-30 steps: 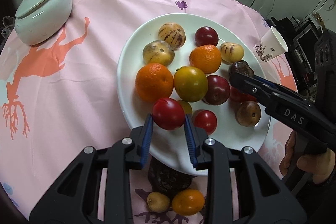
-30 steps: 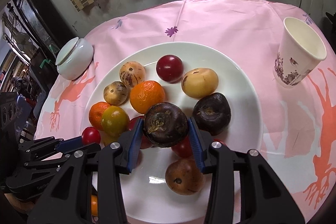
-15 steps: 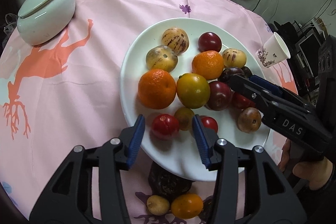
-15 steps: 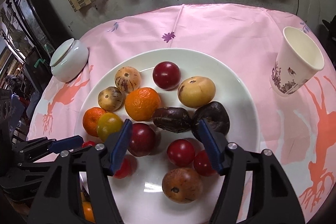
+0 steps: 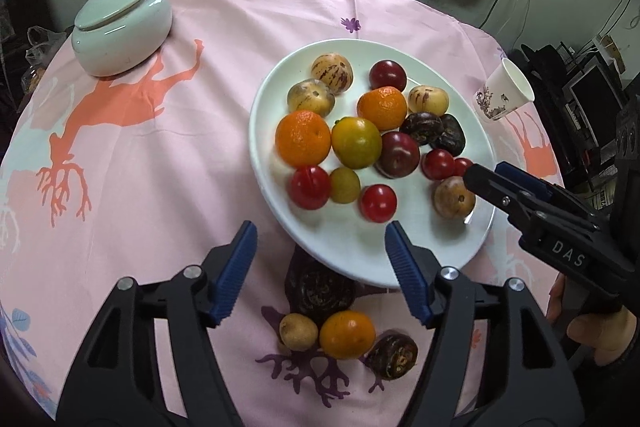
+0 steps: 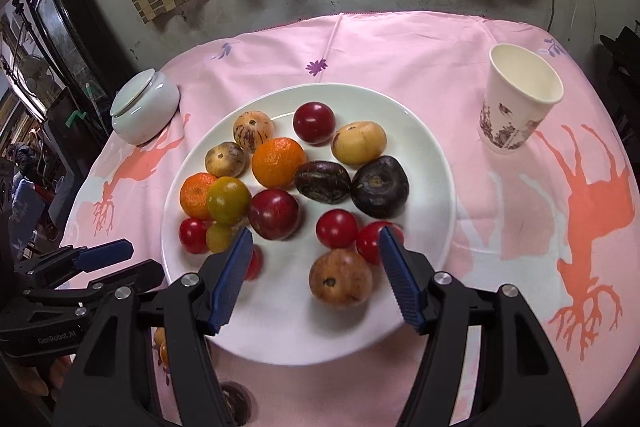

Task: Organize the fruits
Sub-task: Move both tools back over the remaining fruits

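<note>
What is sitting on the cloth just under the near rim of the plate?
Off the plate, a dark wrinkled fruit lies partly tucked under its near rim. Nearer the camera: a small tan fruit, an orange and another dark fruit. Anything further under the plate is hidden.

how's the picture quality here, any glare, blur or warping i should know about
Left wrist view: strong fisheye bending with dark corners, the plate sharp, soft shadows under the fruit. Right wrist view: same warping, a bright blown-out window strip at the top, a small glint on the plate, the paper cup sharp.
</note>
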Demonstrator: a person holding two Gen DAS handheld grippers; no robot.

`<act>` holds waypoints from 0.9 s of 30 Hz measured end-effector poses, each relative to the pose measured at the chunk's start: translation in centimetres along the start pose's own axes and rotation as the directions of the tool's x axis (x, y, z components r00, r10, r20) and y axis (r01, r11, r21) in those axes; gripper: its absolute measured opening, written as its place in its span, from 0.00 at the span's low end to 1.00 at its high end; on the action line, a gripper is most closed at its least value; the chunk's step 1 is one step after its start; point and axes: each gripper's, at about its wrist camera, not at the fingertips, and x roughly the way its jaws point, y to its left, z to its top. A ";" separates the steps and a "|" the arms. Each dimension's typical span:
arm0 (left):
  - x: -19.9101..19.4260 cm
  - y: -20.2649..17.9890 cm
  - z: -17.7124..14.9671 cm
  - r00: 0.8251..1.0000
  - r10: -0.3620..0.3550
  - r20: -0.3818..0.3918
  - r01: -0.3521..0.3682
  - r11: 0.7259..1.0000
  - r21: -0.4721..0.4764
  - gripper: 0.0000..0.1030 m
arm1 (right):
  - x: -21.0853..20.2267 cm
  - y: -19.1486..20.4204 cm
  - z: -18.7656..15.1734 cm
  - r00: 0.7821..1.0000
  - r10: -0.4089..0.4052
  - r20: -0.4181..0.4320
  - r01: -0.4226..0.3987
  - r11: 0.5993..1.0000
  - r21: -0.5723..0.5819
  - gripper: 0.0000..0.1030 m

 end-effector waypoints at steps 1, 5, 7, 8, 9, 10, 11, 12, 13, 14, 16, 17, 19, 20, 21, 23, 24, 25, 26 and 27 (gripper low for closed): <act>-0.3 0.1 -0.5 1.000 0.007 -0.003 -0.007 1.000 -0.005 0.68 | -0.4 -0.1 -0.5 1.000 0.001 -0.004 -0.001 1.000 0.005 0.64; -1.3 0.5 -2.4 1.000 0.023 -0.012 -0.023 0.999 -0.032 0.70 | -2.1 -0.2 -2.7 1.000 -0.006 -0.020 0.007 1.000 0.011 0.64; -1.7 0.6 -3.5 1.000 0.022 -0.023 -0.023 0.999 -0.039 0.71 | -2.8 -0.2 -4.2 0.999 -0.006 -0.035 0.006 1.000 0.022 0.64; -1.9 0.6 -4.0 0.999 0.023 -0.027 -0.024 0.999 -0.041 0.71 | -3.0 -0.1 -4.8 0.999 -0.005 -0.044 0.006 1.000 0.025 0.64; -2.1 0.6 -4.5 0.999 0.023 -0.032 -0.025 0.999 -0.042 0.72 | -3.2 0.0 -5.6 0.998 -0.005 -0.055 0.007 1.000 0.025 0.64; -2.2 0.6 -5.0 0.999 0.024 -0.039 -0.026 0.999 -0.043 0.73 | -3.4 0.2 -6.2 0.998 -0.005 -0.064 0.006 1.000 0.026 0.64; -2.4 0.6 -5.5 0.999 0.028 -0.046 -0.030 0.999 -0.042 0.74 | -3.7 0.3 -6.9 0.997 -0.003 -0.071 0.006 1.000 0.028 0.64; -2.6 0.6 -5.9 0.998 0.031 -0.050 -0.033 0.999 -0.042 0.74 | -3.9 0.4 -7.6 0.997 0.000 -0.081 0.002 0.999 0.032 0.64; -2.7 0.7 -6.4 0.998 0.033 -0.055 -0.035 0.998 -0.044 0.74 | -4.1 0.6 -8.1 0.996 0.005 -0.090 -0.002 0.999 0.032 0.64; -2.9 0.8 -6.8 0.998 0.031 -0.058 -0.033 0.998 -0.045 0.74 | -4.3 0.9 -8.8 0.995 0.008 -0.097 -0.006 1.000 0.027 0.64; -3.2 0.9 -7.8 0.997 0.030 -0.067 -0.033 0.998 -0.044 0.74 | -4.6 1.6 -9.8 0.994 0.013 -0.107 -0.012 1.000 0.008 0.64; -3.4 0.9 -8.2 0.997 0.035 -0.070 -0.038 0.998 -0.040 0.74 | -4.6 2.0 -10.2 0.994 0.013 -0.113 -0.013 1.000 -0.002 0.64; -3.7 1.1 -9.0 0.996 0.042 -0.075 -0.045 0.998 -0.037 0.74 | -4.6 2.7 -10.9 0.992 0.022 -0.126 -0.024 1.000 -0.017 0.64; -3.9 1.3 -9.3 0.996 0.041 -0.077 -0.045 0.998 -0.041 0.74 | -4.6 2.9 -11.1 0.991 0.028 -0.129 -0.030 0.999 -0.017 0.64; -4.1 1.6 -9.6 0.996 0.041 -0.079 -0.045 0.998 -0.047 0.74 | -4.6 3.2 -11.3 0.991 0.032 -0.131 -0.035 0.999 -0.020 0.64; -4.5 2.1 -10.2 0.996 0.042 -0.079 -0.047 0.997 -0.060 0.74 | -4.4 3.9 -11.5 0.990 0.036 -0.139 -0.041 0.999 -0.032 0.64; -4.6 2.3 -10.4 0.996 0.043 -0.079 -0.049 0.997 -0.065 0.74 | -4.3 4.3 -11.6 0.990 0.039 -0.139 -0.045 0.998 -0.040 0.64; -4.7 2.6 -10.7 0.996 0.046 -0.080 -0.052 0.996 -0.071 0.75 | -4.2 4.7 -11.7 0.989 0.040 -0.140 -0.048 0.998 -0.049 0.64; -4.7 2.9 -11.0 0.995 0.050 -0.082 -0.056 0.995 -0.077 0.75 | -4.0 5.1 -11.8 0.989 0.041 -0.140 -0.050 0.997 -0.057 0.64; -4.8 3.2 -11.3 0.995 0.053 -0.085 -0.060 0.995 -0.083 0.75 | -3.8 5.4 -11.9 0.989 0.043 -0.144 -0.052 0.997 -0.064 0.64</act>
